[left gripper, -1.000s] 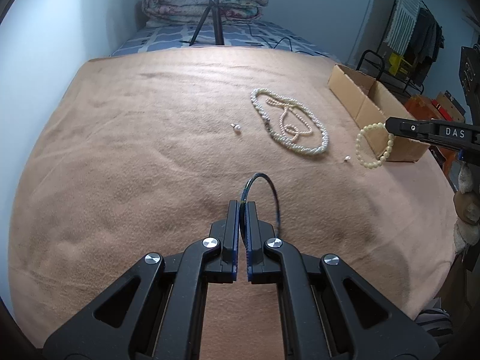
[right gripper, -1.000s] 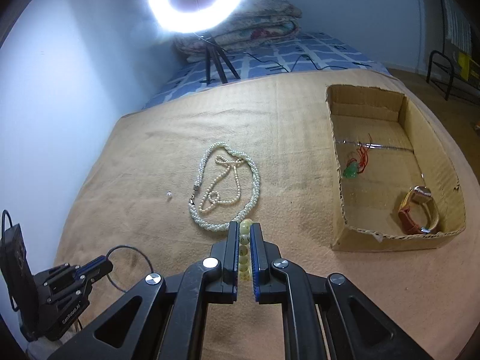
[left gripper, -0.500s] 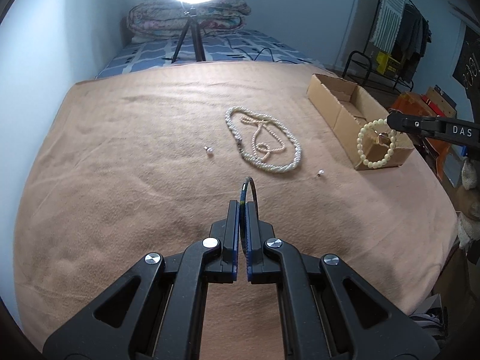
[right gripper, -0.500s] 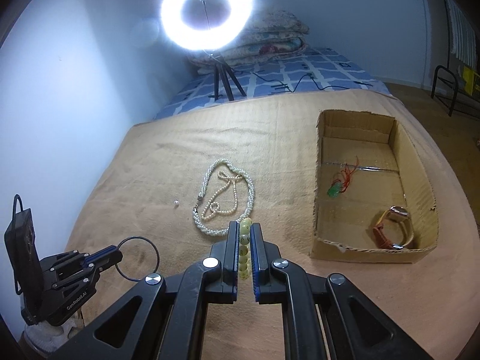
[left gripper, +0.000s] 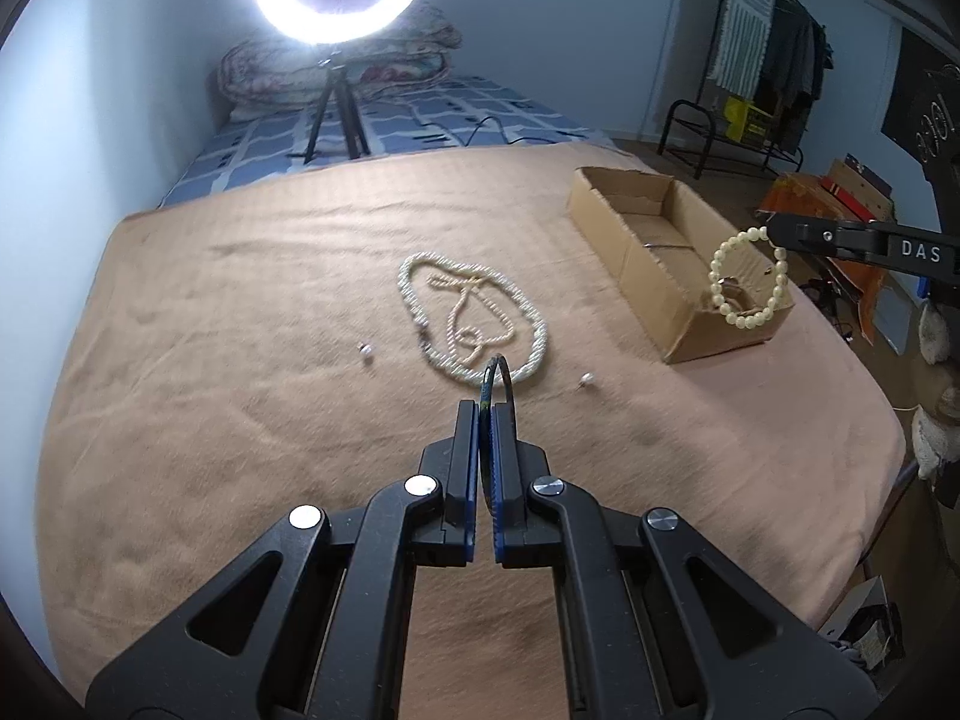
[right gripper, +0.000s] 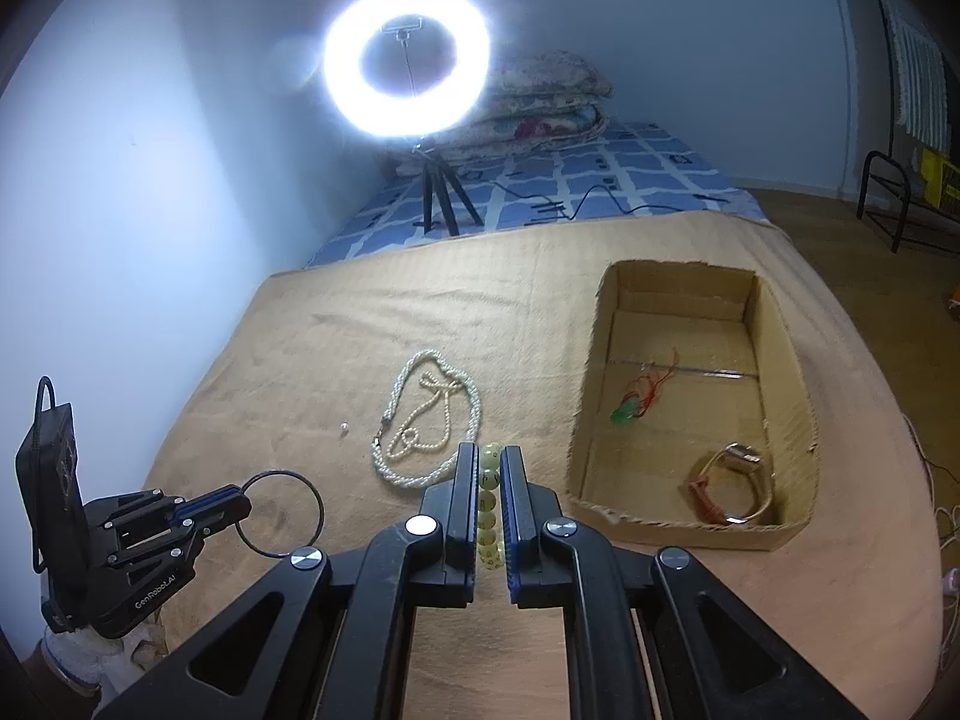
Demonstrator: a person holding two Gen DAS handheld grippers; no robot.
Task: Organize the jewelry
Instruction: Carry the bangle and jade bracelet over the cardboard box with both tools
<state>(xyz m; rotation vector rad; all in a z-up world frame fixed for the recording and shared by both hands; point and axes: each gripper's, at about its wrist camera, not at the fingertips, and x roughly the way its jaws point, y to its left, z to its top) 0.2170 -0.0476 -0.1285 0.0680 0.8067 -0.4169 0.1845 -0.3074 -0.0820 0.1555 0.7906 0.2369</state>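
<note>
The near part of the dark bangle (left gripper: 498, 373) is hidden between the left gripper (left gripper: 485, 420) jaws; the left wrist view shows it nearly edge-on. The bead bracelet (right gripper: 490, 510) is mostly concealed between the right gripper (right gripper: 487, 468) jaws in its own view. Box (left gripper: 672, 276) contents are largely masked by its walls in the left view. Two small pieces (left gripper: 365, 350) on the blanket (left gripper: 240, 360) are too small to identify. The green item (right gripper: 624, 414) is indistinct.

Pearl necklace (left gripper: 474, 324) lies on blanket (left gripper: 240, 420), left of cardboard box (left gripper: 654, 276).
</note>
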